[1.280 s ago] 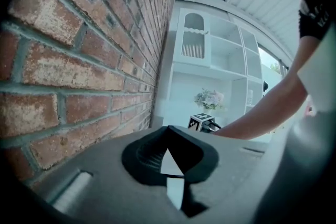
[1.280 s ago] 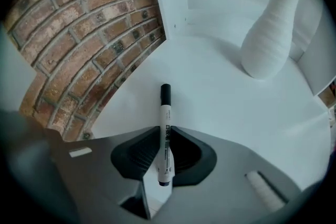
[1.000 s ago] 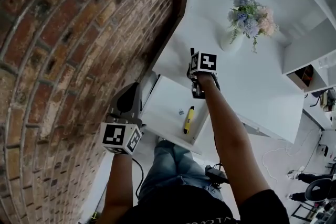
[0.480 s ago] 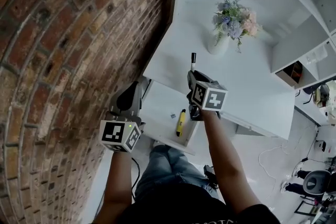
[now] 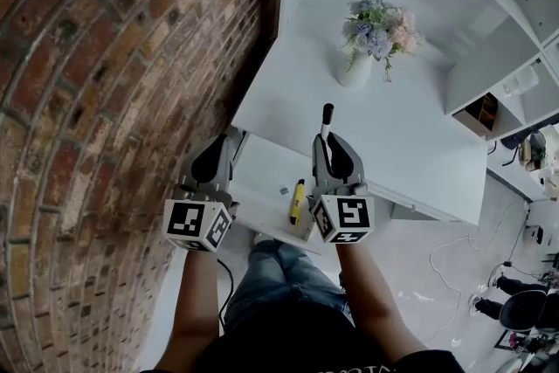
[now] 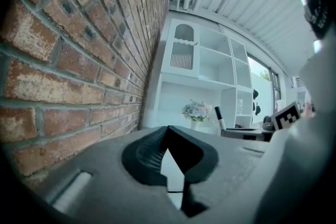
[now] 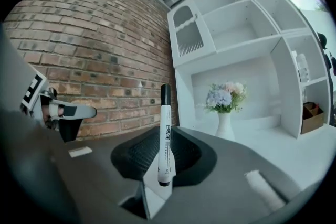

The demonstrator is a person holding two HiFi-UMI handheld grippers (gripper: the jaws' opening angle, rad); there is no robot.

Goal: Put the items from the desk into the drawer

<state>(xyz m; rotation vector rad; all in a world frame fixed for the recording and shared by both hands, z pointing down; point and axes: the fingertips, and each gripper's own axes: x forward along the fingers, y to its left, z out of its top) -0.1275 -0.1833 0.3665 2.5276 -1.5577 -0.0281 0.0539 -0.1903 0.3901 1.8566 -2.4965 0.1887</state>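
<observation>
You had the transport step in hand: your right gripper [image 5: 329,144] was clenched on the white marker [image 7: 164,139], gripping it near its butt end, so most of the barrel and the black cap stuck out past the jaws. In the head view that cap end hung over the front part of the desk [image 5: 393,135], while the gripper body sat about over the open drawer [image 5: 265,169]. Your left gripper [image 6: 168,134] had its jaws pinched together on nothing, parked at the drawer's left side close to the brick wall [image 5: 105,100].

Judged next move: pull the marker back off the desk, bring it over the drawer, lower it, then let go (not started here).

Edges to mind:
- the desk's front edge sat right under the marker, so a straight drop would likely catch the cap end on it
- the drawer's front rim was just by your right wrist
- a yellow pen [image 5: 298,201] and a small item [image 5: 283,189] already lay in the drawer, toward its right half

The bare drawer floor left of the yellow pen looked like the open room. The vase of flowers [image 5: 356,70] stood well apart at the back, no concern.
</observation>
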